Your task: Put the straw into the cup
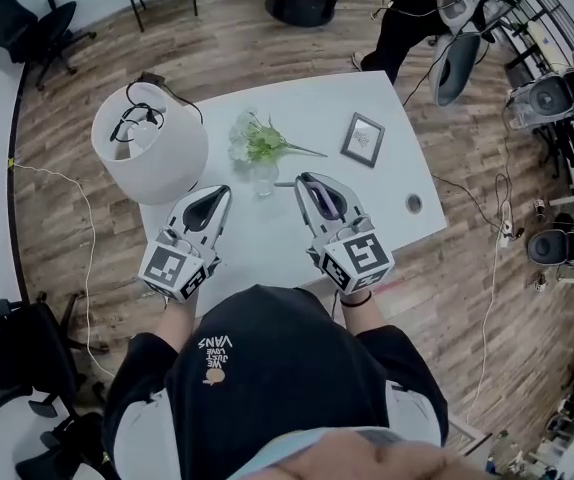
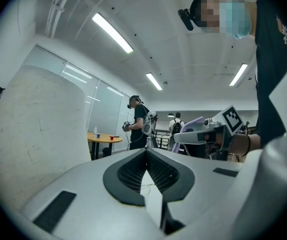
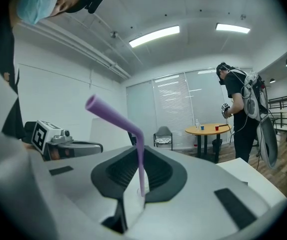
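Observation:
A bent purple straw (image 3: 140,156) stands upright between the jaws of my right gripper (image 3: 137,151), which is shut on it. In the head view this gripper (image 1: 308,180) lies over the white table (image 1: 397,233), with the straw (image 1: 319,196) showing along its jaws. A clear glass cup (image 1: 263,179) holding a green sprig with white flowers (image 1: 255,138) stands just ahead, between the two grippers' tips. My left gripper (image 1: 221,192) is to the cup's left, its jaws together and empty (image 2: 146,173). From the left gripper view the right gripper (image 2: 216,131) shows with the straw (image 2: 194,122).
A large white lampshade (image 1: 152,143) lies on the table's left corner, close to the left gripper. A small picture frame (image 1: 363,139) sits at the back right and a cable hole (image 1: 414,203) near the right edge. Another person (image 1: 407,13) stands beyond the table.

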Tool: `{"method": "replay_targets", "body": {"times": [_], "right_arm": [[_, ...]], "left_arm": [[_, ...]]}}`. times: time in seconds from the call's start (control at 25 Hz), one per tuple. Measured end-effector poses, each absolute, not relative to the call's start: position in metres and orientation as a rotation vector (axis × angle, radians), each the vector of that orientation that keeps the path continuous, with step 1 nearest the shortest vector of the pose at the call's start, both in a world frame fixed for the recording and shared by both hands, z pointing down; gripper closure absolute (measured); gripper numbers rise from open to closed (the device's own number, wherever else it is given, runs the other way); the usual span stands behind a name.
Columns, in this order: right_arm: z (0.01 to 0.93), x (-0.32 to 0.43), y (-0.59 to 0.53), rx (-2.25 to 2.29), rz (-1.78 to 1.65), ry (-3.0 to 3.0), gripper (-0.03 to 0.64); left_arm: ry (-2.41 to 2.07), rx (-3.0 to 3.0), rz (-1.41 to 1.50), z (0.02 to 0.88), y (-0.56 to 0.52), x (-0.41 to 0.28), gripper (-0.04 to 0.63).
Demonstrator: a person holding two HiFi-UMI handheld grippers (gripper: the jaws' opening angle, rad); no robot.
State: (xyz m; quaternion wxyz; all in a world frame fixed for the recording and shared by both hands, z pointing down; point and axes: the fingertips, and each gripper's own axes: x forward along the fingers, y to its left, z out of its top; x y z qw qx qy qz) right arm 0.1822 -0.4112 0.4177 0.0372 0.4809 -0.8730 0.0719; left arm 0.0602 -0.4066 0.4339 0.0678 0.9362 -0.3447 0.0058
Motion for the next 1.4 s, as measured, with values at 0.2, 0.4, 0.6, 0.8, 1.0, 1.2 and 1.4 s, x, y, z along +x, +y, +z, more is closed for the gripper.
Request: {"method": "replay_targets", "body": {"times": [0.2,0.4,0.6,0.8,1.0,1.2,1.4], "right_arm": [[0.428,0.18,-0.433,1.447,0.226,-2.667,0.575],[0.438,0.175,-0.446,1.41,0.241,-2.665,0.575],[0.458,0.169,-0.457,1.374,0.274,-2.649,0.575],[0.485,0.162,-0.466,1.333,0.338,-2.621,0.575],[0.514,0.155,-0.469,1.288,0.38,-2.582,0.575],[0.535,0.153,-0.476,1.267,0.401,-2.546,0.575],[0.545,0.149,-0.477,1.246,0.424,-2.534,0.574]], "left_arm": [[-1.048,2.8,0.039,0.44,-0.411,0.058,0.584],[-1.063,2.784,0.048,0.443,-0.415,0.057,0.584],[-1.069,2.769,0.045,0.447,-0.415,0.058,0.584],[-1.1,2.754,0.055,0.447,-0.415,0.054,0.584],[-1.138,2.717,0.048,0.453,-0.416,0.046,0.584],[-1.149,2.709,0.059,0.455,-0.414,0.047,0.584],[-1.174,2.699,0.054,0.453,-0.413,0.044,0.584]]}}
